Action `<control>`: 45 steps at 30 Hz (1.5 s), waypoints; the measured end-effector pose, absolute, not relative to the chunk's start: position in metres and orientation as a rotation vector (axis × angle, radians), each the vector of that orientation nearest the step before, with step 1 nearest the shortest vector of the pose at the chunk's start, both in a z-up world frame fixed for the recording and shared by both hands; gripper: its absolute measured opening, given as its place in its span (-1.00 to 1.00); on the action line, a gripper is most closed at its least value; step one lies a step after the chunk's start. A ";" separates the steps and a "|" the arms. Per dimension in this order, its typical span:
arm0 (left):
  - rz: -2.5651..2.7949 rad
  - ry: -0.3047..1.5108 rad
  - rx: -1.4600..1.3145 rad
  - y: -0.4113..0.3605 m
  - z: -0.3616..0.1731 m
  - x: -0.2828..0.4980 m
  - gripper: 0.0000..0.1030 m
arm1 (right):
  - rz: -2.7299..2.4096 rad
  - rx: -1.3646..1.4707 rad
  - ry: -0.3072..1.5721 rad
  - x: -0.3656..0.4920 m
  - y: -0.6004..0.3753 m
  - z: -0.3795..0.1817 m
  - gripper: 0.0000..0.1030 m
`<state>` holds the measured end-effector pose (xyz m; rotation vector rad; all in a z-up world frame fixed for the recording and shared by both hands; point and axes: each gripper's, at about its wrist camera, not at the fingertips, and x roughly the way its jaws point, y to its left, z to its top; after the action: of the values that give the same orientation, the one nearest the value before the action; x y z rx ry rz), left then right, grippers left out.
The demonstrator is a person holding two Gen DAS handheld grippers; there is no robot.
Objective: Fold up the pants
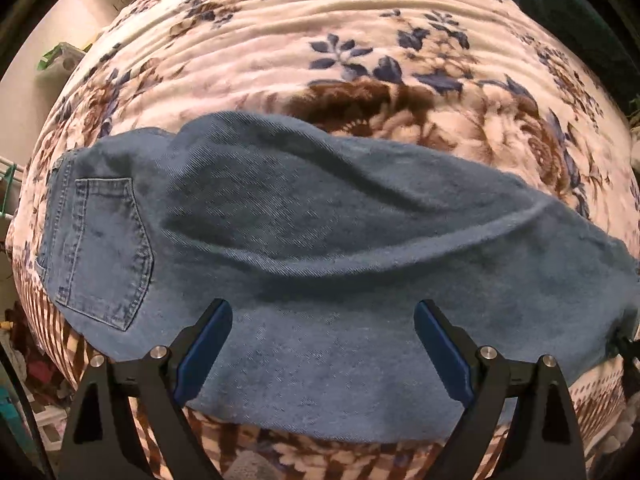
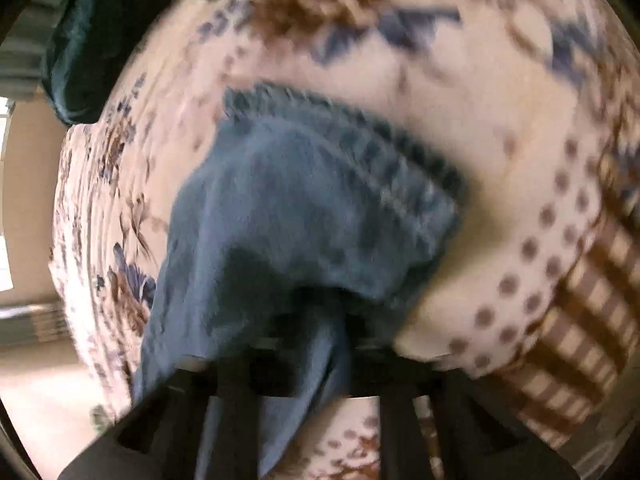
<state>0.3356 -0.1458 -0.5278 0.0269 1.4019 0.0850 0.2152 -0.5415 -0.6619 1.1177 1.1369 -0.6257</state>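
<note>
Pants (image 1: 320, 248): blue denim, faded in places, lying across a bed and folded lengthwise so that one leg seems to cover the other
Back pocket (image 1: 100, 248): a stitched patch pocket with lighter seams, at the left end of the pants in the left wrist view, facing up
Surface of the cloth: not flat; long soft ridges run along the leg from the pocket side toward the right edge of the picture
Leg end (image 2: 360, 168): in the right wrist view the hem shows as a darker, rumpled band; the fabric below it is bunched and pulled toward the camera
Blanket (image 1: 360, 40): plush, cream with brown and navy flowers, a dotted and striped border near its edge; the pants rest directly on it
Left gripper (image 1: 323, 312): jaws stand wide apart, blue pads on the inner sides, hovering over the middle of the pants with nothing between them
Right gripper (image 2: 340, 328): clenched on a fold of the denim near the leg end; the view is blurred, so the fingertips are mostly hidden by cloth
Dark green cloth (image 2: 88, 52): lies at the far side of the bed, apart from the pants
</note>
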 end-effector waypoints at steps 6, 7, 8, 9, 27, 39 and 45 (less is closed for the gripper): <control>0.121 1.377 -0.019 -0.111 -0.517 0.339 0.81 | -0.688 1.122 1.208 0.201 -0.574 -0.663 -0.99; 0.125 1.374 -0.033 -0.103 -0.514 0.340 0.81 | -0.662 1.100 1.249 0.208 -0.572 -0.660 -0.95; 0.134 1.367 -0.043 -0.095 -0.511 0.341 0.81 | -0.645 1.066 1.271 0.206 -0.570 -0.655 -0.82; 0.149 1.359 -0.049 -0.085 -0.507 0.343 0.81 | -0.621 1.015 1.296 0.212 -0.562 -0.648 -0.68; 0.309 1.464 -0.329 0.253 -0.516 0.429 0.80 | -0.280 0.686 1.482 0.352 -0.217 -0.623 0.37; -0.040 1.400 -0.343 0.242 -0.526 0.463 -0.51 | -0.353 0.487 1.553 0.423 -0.134 -0.647 0.37; 0.029 1.501 -0.314 0.266 -0.563 0.475 -0.46 | -0.377 0.419 1.561 0.444 -0.119 -0.651 0.37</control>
<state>0.4750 0.2657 -0.5630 -0.3140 1.5012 0.0287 0.4439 -0.1192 -0.6514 0.4194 1.5610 -0.3772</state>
